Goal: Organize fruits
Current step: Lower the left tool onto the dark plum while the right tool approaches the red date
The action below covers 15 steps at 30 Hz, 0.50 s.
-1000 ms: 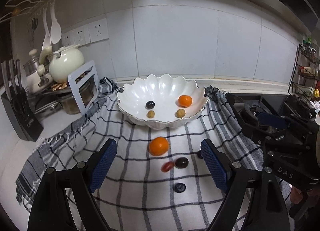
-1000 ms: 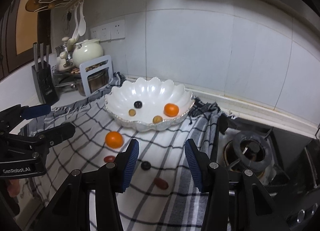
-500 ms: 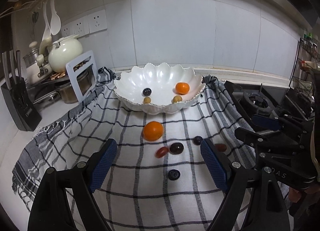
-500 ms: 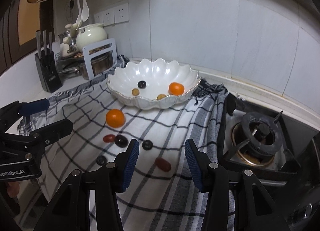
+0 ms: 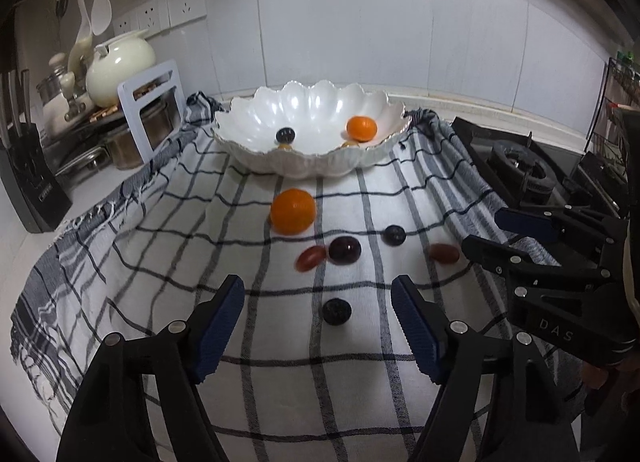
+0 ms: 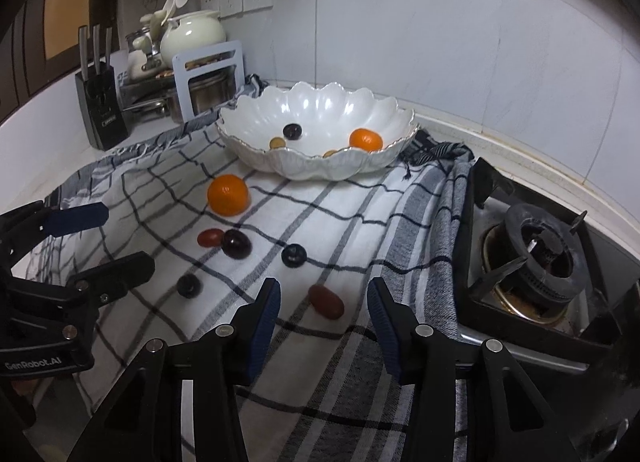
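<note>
Fruits lay loose on the checked cloth (image 5: pixel 160 282). Both tools were closing, gripping nothing: left tool (image 5: pixel 318 320) around a blueberry (image 5: pixel 337 311), right tool (image 6: pixel 322 316) around a red grape tomato (image 6: pixel 326 301). Either could roll away or get squashed.

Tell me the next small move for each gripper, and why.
Probably lower both a little more, then close. The left gripper frames the dark berry, jaws closing but untouched; the right gripper frames the red oval fruit. Neither fruit is gripped.
</note>
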Available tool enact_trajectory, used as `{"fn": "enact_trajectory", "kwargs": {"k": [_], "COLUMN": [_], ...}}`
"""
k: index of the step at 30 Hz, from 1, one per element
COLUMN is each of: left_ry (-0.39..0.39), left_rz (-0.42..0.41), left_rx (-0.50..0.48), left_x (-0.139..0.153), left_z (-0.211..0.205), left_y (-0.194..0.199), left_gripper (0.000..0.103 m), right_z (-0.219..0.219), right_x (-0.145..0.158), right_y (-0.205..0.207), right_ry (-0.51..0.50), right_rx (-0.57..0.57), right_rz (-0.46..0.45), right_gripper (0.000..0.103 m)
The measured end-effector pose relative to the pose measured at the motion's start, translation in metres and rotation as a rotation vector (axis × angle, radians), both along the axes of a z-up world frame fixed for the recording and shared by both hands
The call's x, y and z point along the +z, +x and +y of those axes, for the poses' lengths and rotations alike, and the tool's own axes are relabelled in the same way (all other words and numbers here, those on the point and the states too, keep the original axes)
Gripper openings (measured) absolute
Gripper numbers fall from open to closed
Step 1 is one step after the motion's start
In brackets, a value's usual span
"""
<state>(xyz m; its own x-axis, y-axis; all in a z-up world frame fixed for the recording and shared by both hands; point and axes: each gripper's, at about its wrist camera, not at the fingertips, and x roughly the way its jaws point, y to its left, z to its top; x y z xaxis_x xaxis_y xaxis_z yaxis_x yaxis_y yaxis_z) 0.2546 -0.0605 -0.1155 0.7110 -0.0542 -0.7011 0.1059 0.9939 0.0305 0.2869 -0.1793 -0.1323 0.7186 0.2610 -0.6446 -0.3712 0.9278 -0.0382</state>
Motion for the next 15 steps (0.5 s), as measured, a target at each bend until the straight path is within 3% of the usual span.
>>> {"fn": "enact_trajectory", "kwargs": {"k": [15], "left_ry": [-0.032], "left_rz": [0.1], "left_rx": [0.035], "left_x": [-0.029], "left_z": [-0.004], "left_y": [0.012], "left_gripper": [0.06], "right_z": [0.001], "right_x": [-0.024], "right_y": [0.025], "right_ry": [-0.004], "right_rx": [0.042], "right_rz": [0.065], "right_gripper": [0.035]}}
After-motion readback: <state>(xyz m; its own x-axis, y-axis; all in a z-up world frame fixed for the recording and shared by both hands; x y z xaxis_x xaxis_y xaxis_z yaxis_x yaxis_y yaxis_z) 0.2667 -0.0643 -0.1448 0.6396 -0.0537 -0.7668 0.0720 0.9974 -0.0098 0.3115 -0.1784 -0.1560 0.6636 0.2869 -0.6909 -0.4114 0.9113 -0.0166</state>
